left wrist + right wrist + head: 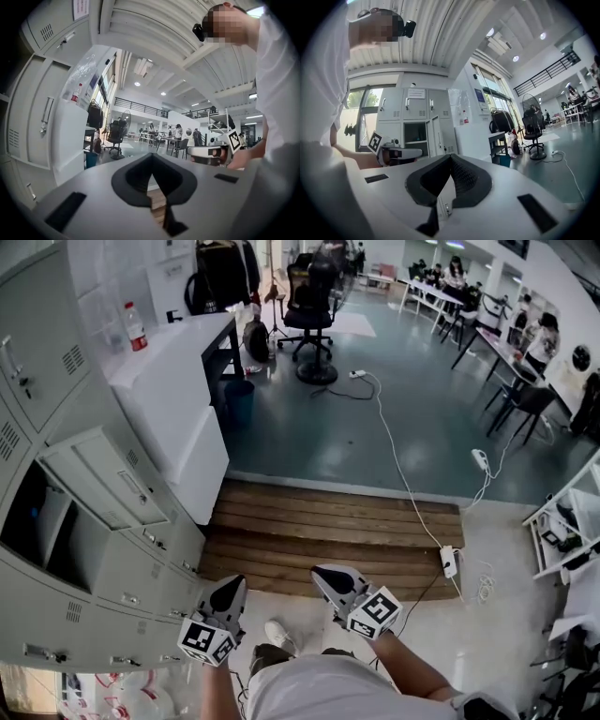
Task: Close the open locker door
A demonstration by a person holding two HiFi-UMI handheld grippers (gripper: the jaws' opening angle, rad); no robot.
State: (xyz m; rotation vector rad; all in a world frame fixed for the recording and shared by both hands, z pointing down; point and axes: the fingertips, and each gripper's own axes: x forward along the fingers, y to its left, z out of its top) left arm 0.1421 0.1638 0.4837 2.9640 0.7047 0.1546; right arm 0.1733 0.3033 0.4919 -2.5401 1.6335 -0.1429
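Open locker door (105, 479) sticks out at mid-left of the head view, and the inside is too dark to make out. Left gripper (232, 583) and right gripper (325, 572) at the bottom: fingers pinched together, holding nothing. Bottle (135, 326) label and locker notice (416, 93) are way too small to read.

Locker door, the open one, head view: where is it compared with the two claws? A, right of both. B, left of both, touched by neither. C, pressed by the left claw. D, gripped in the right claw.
B: the open locker door juts from the lockers at the picture's left, and the left claw and right claw, both shut and empty, are apart from it.
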